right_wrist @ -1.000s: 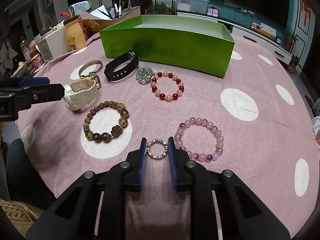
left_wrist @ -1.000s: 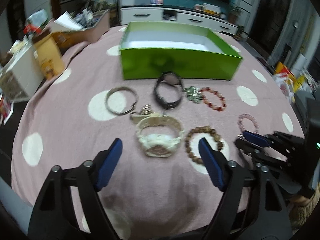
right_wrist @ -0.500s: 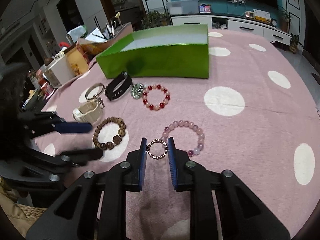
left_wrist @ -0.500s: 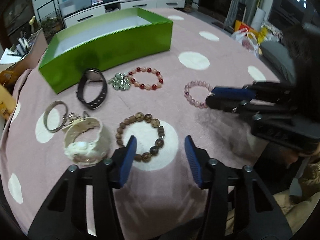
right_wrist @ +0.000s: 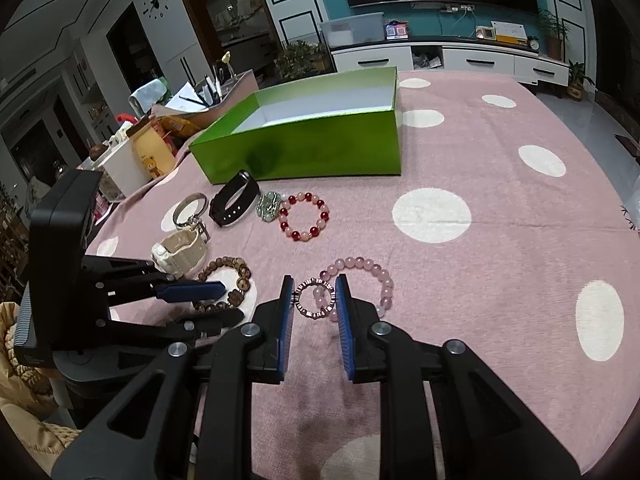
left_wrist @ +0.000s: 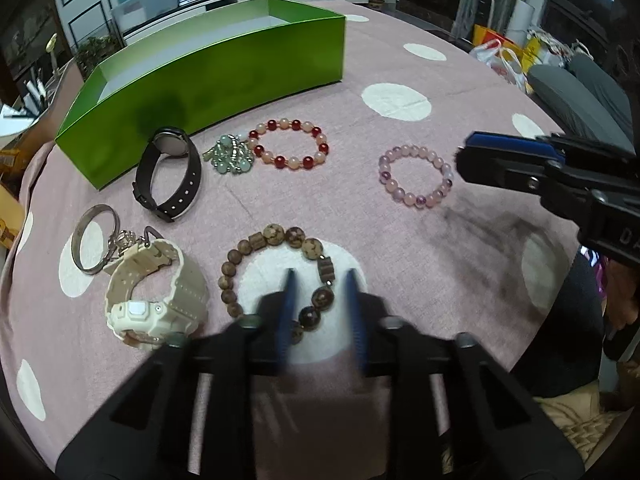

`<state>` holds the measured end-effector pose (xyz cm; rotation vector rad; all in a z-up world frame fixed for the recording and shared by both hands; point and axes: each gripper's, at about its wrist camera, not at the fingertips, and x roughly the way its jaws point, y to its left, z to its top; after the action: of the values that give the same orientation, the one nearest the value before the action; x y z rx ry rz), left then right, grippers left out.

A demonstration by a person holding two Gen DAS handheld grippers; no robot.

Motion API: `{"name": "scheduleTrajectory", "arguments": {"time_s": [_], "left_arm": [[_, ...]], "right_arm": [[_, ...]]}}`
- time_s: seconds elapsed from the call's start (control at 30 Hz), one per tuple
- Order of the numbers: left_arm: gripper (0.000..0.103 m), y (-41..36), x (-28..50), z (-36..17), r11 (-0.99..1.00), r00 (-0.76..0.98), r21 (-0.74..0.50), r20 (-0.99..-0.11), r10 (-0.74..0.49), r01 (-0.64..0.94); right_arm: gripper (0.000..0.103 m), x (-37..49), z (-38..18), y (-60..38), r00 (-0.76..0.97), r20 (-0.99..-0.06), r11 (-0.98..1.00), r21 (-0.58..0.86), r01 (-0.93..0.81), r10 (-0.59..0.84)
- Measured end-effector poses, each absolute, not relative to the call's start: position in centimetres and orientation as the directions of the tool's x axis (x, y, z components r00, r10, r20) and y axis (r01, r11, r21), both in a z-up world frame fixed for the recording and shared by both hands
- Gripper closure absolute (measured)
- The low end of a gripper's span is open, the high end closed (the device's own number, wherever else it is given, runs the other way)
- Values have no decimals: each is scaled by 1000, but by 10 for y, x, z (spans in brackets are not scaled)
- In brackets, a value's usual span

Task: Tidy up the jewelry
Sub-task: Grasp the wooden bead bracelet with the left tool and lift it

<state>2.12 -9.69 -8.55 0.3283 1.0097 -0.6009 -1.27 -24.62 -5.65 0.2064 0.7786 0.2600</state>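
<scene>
1. Your R hand-held gripper (right_wrist: 314, 294) was clenched on the small silver ring bracelet (right_wrist: 314, 298), blue pads touching it on both sides, held just above the bench (right_wrist: 480, 184).
2. Behind that ring, the pink/purple bead bracelet (right_wrist: 372, 276) lay flat on the pink polka-dot cloth; in the L wrist view it sat just beside your R gripper's tips (left_wrist: 416, 176).
3. Your L hand-held gripper (left_wrist: 320, 292) was released, jaws apart w/ a gap, straddling the near-right arc of the brown wooden bead bracelet (left_wrist: 276, 276). Fingers were motion-blurred; couldn't tell if the pads touched the beads.
4. That brown bracelet lay on a white dot, just beside the cream watch (left_wrist: 156, 300) to its left.
5. A silver bangle (left_wrist: 94, 238) w/ a small charm touched the cream watch's far side.
6. Farther back: black watch (left_wrist: 168, 174), green bead cluster (left_wrist: 232, 156), red & pink bead bracelet (left_wrist: 290, 144), in a row L to R, cluster touching the red one.
7. Green box (left_wrist: 192, 92) stood open behind them, near the black watch; only white floor visible inside.
</scene>
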Motion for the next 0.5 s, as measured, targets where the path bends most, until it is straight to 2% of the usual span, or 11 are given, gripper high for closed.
{"name": "scheduleTrajectory", "arguments": {"time_s": [0.2, 0.5], "left_arm": [[93, -87, 29, -81, 831, 364, -105, -864, -348, 546], [93, -71, 36, -37, 851, 427, -192, -797, -426, 489]], "right_arm": [[82, -18, -50, -254, 707, -646, 951, 278, -134, 289], [82, -21, -40, -261, 734, -621, 952, 281, -119, 275]]}}
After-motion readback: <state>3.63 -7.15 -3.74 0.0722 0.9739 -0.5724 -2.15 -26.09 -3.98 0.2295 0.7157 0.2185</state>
